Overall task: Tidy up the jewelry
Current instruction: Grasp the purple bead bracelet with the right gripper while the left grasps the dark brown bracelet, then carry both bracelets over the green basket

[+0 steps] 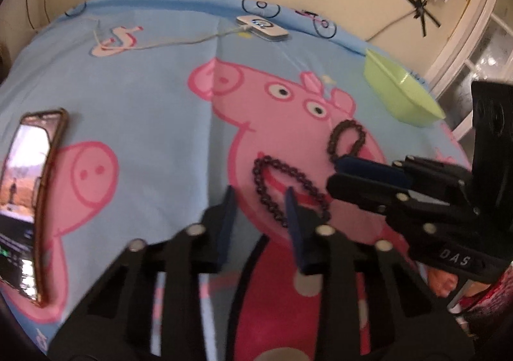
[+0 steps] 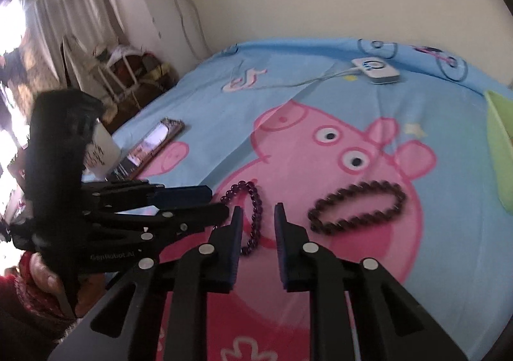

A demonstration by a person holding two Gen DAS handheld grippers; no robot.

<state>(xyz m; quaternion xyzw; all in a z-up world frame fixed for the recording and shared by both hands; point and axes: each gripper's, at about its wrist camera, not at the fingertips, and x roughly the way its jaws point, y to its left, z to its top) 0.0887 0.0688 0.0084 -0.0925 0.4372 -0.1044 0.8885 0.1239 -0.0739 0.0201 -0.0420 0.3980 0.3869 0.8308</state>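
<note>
Two bead bracelets lie on the pink pig print of the blue sheet [image 1: 144,98]. The purple bracelet [image 1: 307,183] [image 2: 256,213] lies just beyond my left gripper [image 1: 259,192] [image 2: 219,200], whose right finger overlaps it in the left wrist view. Its jaws stand a little apart with nothing pinched. The brown bracelet [image 1: 349,125] [image 2: 378,184] lies further right. My right gripper [image 1: 332,173] [image 2: 258,208] hovers with its tips just short of the brown loop. A narrow gap shows between its pads, with only cloth and a strand of the purple bracelet below.
A light green tray [image 1: 400,98] [image 2: 497,149] sits at the right edge of the bed. A phone [image 1: 29,187] [image 2: 154,139] lies at the left. A white device on a cable [image 1: 263,27] [image 2: 376,70] rests near the wall. A person's hand [image 2: 41,277] holds the left gripper.
</note>
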